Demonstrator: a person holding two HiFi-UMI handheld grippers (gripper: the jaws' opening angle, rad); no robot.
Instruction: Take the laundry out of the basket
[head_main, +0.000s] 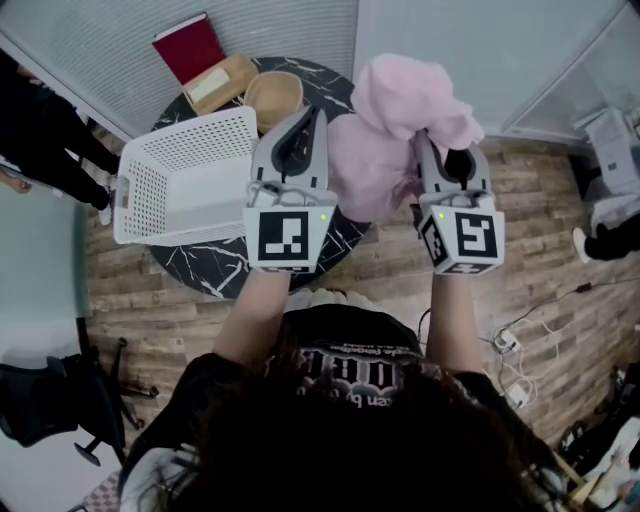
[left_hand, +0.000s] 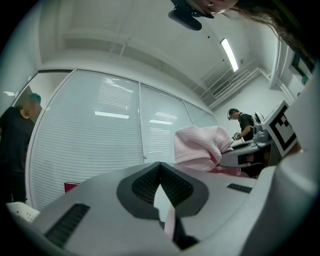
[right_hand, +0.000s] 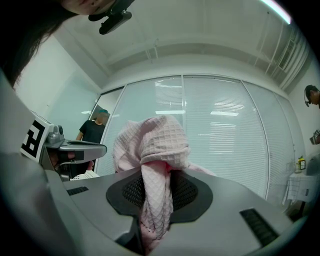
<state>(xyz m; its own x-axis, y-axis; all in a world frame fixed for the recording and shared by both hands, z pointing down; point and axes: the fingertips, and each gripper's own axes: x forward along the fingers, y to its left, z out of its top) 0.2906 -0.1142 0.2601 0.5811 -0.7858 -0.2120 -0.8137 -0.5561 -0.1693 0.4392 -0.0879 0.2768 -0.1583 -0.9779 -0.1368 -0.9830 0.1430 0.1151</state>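
A pink waffle-knit cloth (head_main: 400, 110) hangs in the air between my two grippers, above the round dark marble table (head_main: 215, 268). My right gripper (head_main: 428, 148) is shut on a bunched fold of it; in the right gripper view the pink cloth (right_hand: 156, 145) fills the gap between the jaws of that gripper (right_hand: 157, 176). My left gripper (head_main: 317, 116) is at the cloth's left edge with its jaws together. In the left gripper view a thin pink strip shows between the jaws of this gripper (left_hand: 160, 168), and the rest of the cloth (left_hand: 200, 147) bulges to the right. The white perforated basket (head_main: 180, 150) stands on the table's left side.
Behind the basket lie a red book (head_main: 190, 48), a wooden tray (head_main: 222, 82) and a wooden bowl (head_main: 274, 95). A person (head_main: 40, 140) stands at the left and an office chair (head_main: 50, 400) is at lower left. Cables (head_main: 512, 350) lie on the wooden floor at right.
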